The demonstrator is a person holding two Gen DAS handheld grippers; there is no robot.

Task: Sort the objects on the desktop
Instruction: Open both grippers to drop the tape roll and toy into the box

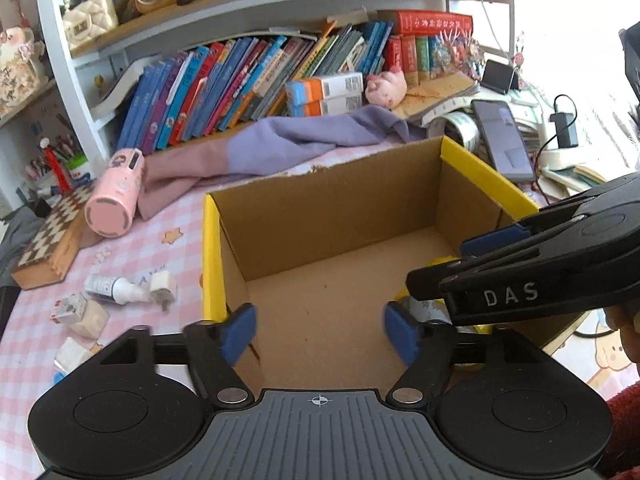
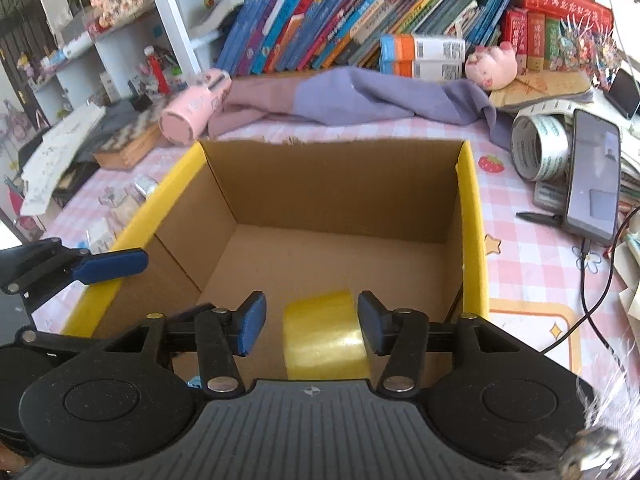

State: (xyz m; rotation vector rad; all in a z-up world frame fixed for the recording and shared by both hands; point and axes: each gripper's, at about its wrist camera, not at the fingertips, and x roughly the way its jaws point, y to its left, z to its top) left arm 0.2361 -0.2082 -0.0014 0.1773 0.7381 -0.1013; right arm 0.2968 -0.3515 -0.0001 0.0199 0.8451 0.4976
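The yellow tape roll [image 2: 326, 334] lies in the cardboard box [image 2: 474, 240] between the right gripper [image 2: 312, 326] fingers, which stand apart; right pad beside it. Left gripper [image 1: 320, 330] fingers apart, empty.

- I can read "DAS" in pale capital letters on the black body of the right gripper [image 1: 480, 256], where it reaches in from the right in my left wrist view.
- The thick red book [image 1: 430, 23] lying flat atop the row on the shelf carries a line of white characters along its spine; I cannot make them out.
- The orange, blue and white boxes [image 1: 325, 94] in front of the books bear barcodes and small print, too fine to read.
- The white tape roll [image 2: 540, 148] on the worktop has repeated green lettering, too blurred for me.
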